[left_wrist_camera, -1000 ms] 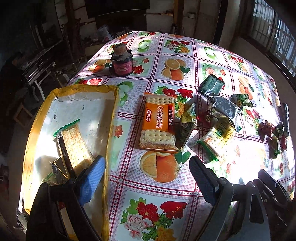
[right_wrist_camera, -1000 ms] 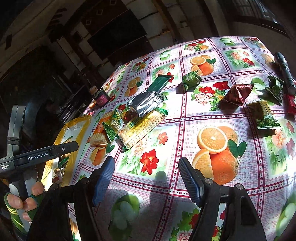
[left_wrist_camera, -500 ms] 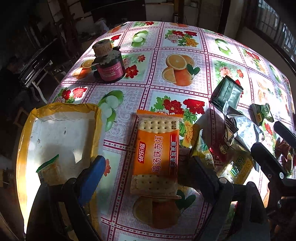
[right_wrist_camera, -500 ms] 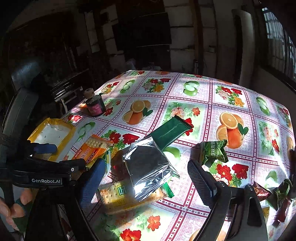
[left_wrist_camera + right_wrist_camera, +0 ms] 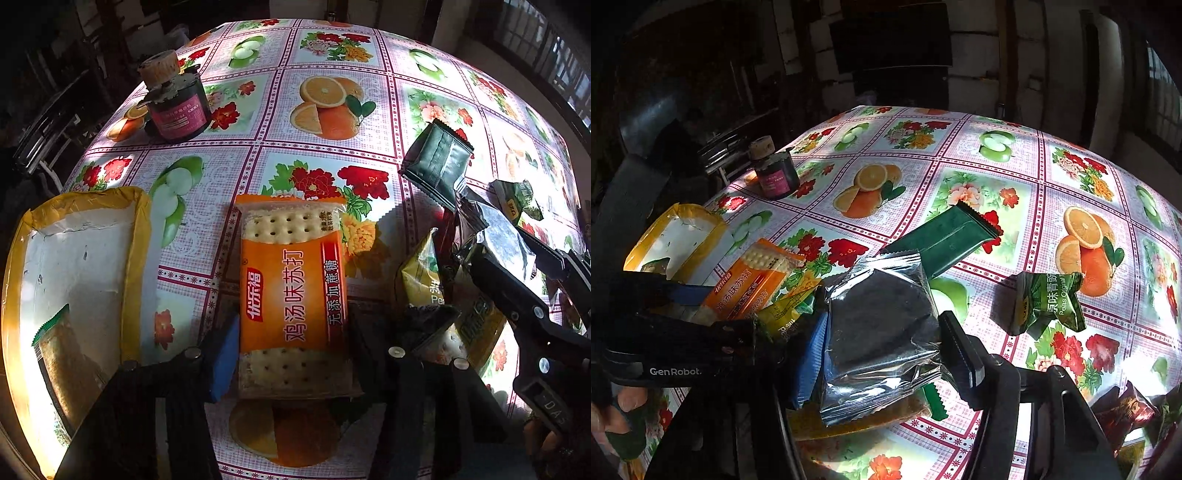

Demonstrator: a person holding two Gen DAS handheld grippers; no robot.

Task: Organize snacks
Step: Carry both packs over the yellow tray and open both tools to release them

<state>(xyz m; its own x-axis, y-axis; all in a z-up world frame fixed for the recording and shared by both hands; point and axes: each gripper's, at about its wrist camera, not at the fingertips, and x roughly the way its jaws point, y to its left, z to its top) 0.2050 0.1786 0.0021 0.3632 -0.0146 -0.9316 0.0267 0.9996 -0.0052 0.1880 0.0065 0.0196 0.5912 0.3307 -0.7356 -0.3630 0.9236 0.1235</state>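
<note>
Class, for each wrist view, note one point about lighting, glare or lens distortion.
Left wrist view: hard sunlight overexposes the yellow-rimmed tray, while the orange cracker packet lies partly in shadow; the tablecloth grid bulges. Right wrist view: glare glints off the silver foil packet; the room behind is nearly black.
</note>
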